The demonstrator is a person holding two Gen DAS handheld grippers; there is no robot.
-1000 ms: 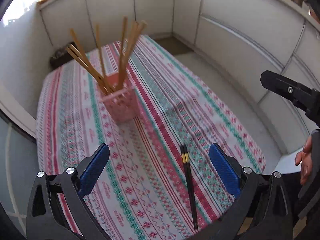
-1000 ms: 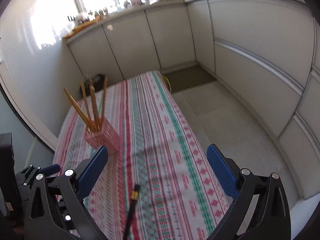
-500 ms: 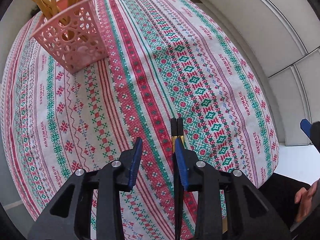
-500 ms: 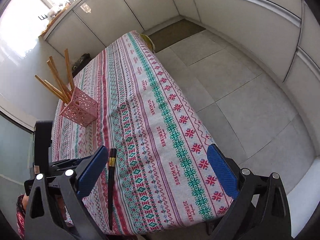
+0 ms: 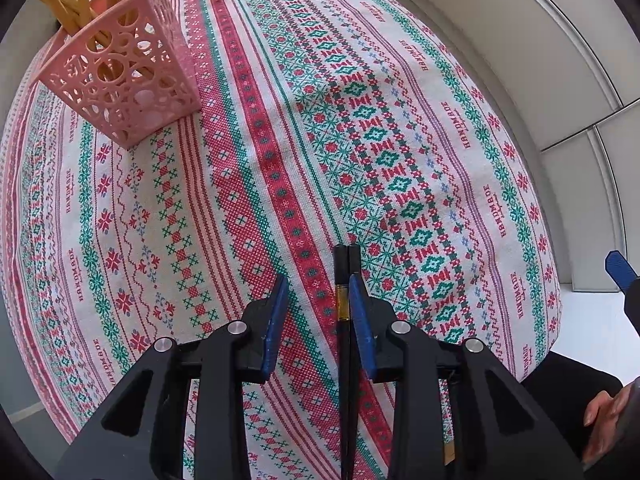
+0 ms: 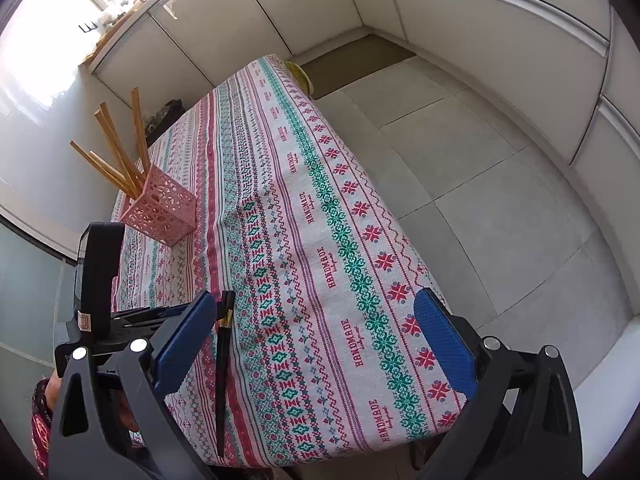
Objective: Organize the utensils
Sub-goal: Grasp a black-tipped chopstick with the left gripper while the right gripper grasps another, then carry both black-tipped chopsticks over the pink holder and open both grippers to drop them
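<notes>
The left tool (image 5: 316, 304) points straight down at the worktop (image 5: 400, 128), its blue jaws drawn in to a narrow gap. They have just been closing. The pair of black chopsticks (image 5: 343, 280) lies flat on the patterned cloth between the jaws, hard against the right-hand pad (image 5: 358, 312); the left-hand pad stands clear of it, so the gap is wider than the pair and I cannot say the sticks are pinched. Their gold band sits level with the fingertips, and the shafts run back under the tool's body.

Ahead of the left tool and off to its left stands the pink lattice holder (image 5: 120, 88), upright on the cloth, with several wooden chopsticks (image 5: 76, 4) leaning out of it.

The right tool (image 6: 312, 332) hangs above the near end of the worktop, tilted downward, jaws spread wide with nothing between them. The black chopsticks lie just inside its left finger (image 6: 184, 340), on the cloth below. A hand (image 5: 600, 420) shows at the right edge of the left tool's view
</notes>
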